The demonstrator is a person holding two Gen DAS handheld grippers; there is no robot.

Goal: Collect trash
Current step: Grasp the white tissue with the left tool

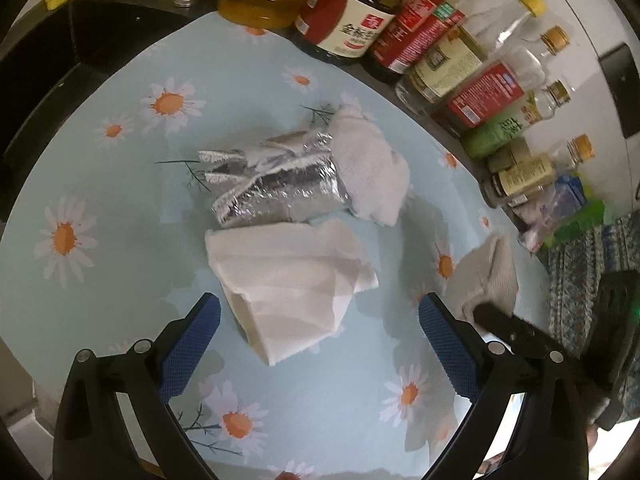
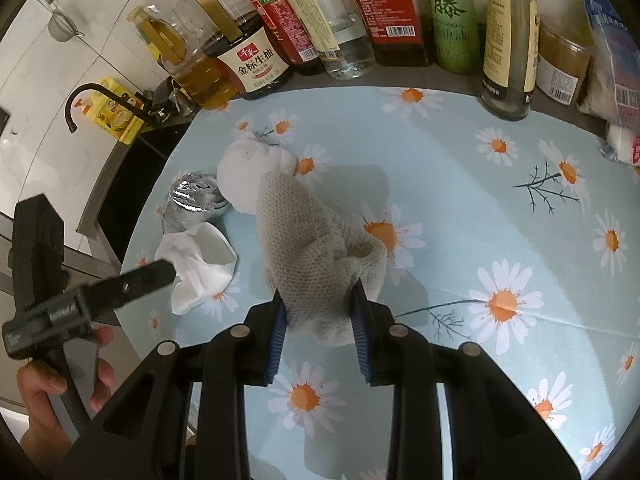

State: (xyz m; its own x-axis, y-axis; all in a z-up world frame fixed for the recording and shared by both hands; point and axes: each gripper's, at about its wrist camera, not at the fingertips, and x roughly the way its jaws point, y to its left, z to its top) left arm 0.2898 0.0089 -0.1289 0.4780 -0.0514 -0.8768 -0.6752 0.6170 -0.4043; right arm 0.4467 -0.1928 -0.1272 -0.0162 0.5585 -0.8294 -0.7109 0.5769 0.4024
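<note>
Right gripper (image 2: 320,300) clamps a beige knit cloth (image 2: 308,248) between its blue pads (image 2: 279,320); cloth drapes forward onto the daisy tablecloth (image 2: 460,184). Beyond it a white wad (image 2: 256,168), touching a foil wrapper (image 2: 192,200). White tissue (image 2: 200,264) just beside the foil. Left gripper's finger (image 2: 120,288) reaches in over the tissue; a hand (image 2: 60,392) grips its handle. Bottles (image 2: 256,48) line the far edge

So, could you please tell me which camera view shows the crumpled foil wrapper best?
The left wrist view: the foil wrapper lies near the middle of the frame, its whole crinkled length showing. In the right wrist view only one end is visible, small and off to the left, behind the white tissue.
</note>
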